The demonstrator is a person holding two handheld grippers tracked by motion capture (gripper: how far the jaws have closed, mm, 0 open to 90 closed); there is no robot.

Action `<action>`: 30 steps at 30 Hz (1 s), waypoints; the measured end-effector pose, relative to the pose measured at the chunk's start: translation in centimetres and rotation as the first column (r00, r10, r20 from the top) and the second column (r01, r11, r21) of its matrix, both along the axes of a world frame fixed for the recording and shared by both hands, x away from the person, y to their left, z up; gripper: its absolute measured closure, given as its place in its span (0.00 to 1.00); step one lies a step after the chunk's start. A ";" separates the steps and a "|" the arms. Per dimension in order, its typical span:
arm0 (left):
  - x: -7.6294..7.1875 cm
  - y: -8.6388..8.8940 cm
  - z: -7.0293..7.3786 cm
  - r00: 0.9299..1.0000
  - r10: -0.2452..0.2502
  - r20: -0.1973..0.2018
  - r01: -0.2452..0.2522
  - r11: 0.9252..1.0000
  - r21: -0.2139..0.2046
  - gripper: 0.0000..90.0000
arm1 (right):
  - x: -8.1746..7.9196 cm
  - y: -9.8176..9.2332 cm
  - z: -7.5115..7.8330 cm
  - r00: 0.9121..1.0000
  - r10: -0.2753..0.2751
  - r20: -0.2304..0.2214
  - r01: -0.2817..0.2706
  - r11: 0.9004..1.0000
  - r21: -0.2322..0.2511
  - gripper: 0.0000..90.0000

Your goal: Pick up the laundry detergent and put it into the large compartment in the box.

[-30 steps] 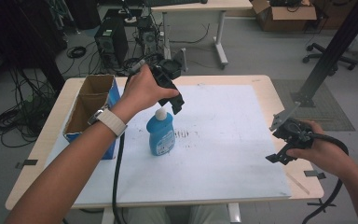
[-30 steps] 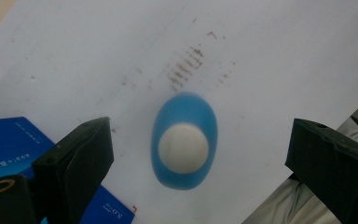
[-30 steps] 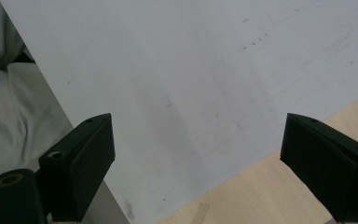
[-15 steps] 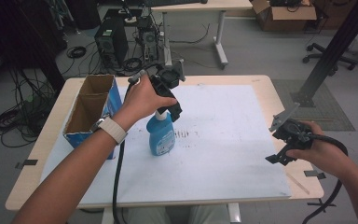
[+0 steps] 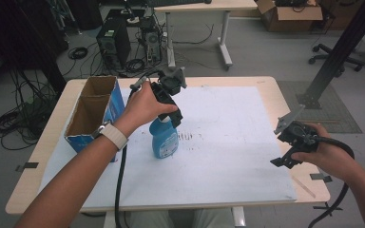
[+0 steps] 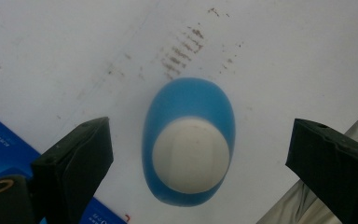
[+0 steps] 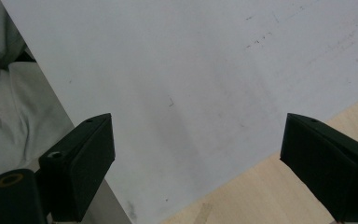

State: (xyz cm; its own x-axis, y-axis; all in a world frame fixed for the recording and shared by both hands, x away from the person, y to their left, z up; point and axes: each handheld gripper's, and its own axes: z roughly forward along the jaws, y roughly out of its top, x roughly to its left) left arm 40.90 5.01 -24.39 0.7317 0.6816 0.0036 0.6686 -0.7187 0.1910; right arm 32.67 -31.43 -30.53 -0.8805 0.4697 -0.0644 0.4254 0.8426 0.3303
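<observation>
A blue bottle (image 5: 165, 141) with a white cap stands upright on the white sheet (image 5: 228, 142), left of the middle. My left gripper (image 5: 174, 118) points down right above it, open. In the left gripper view the bottle (image 6: 189, 100) and its white cap (image 6: 191, 154) lie between the wide-apart jaws of the left gripper (image 6: 205, 135), touching neither. My right gripper (image 5: 279, 160) hangs open over the sheet's front right corner; in the right gripper view the right gripper (image 7: 196, 135) has just bare sheet and the table edge between its jaws.
An open cardboard box (image 5: 91, 111) with blue sides stands at the table's left, close to the bottle; its blue side (image 6: 0, 149) lies by my left jaw. Beyond the table are computer towers, cables, another desk and a black post at right.
My left hand has come down and forward a little, bringing the gripper over the bottle's top. The bottle and the right gripper have stayed put.
</observation>
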 end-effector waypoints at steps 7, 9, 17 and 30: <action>0.0 0.2 -1.1 1.000 -0.015 -0.017 0.015 1.000 0.000 0.08 | 0.0 0.1 0.0 1.000 0.001 -0.001 -0.001 1.000 -0.001 0.11; 0.0 0.2 -1.4 1.000 -0.017 -0.019 0.017 1.000 0.003 0.08 | 0.0 0.1 0.0 1.000 0.001 -0.002 -0.001 1.000 -0.001 0.11; 0.1 0.4 -2.4 0.999 -0.017 -0.030 0.017 1.000 0.001 0.08 | 0.0 0.2 -0.1 1.000 0.000 -0.004 0.000 1.000 -0.002 0.11; 0.2 0.5 -3.5 0.999 -0.017 -0.035 0.017 1.000 -0.004 0.08 | 0.0 0.3 -0.2 1.000 -0.001 -0.006 0.001 1.000 -0.003 0.11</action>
State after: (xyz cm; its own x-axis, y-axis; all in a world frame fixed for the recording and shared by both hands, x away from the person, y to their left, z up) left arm 41.08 5.53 -27.87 0.7431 0.6688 -0.0243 0.6622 -0.7296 0.1706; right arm 32.71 -31.17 -30.75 -0.8806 0.4701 -0.0601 0.4280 0.8433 0.3251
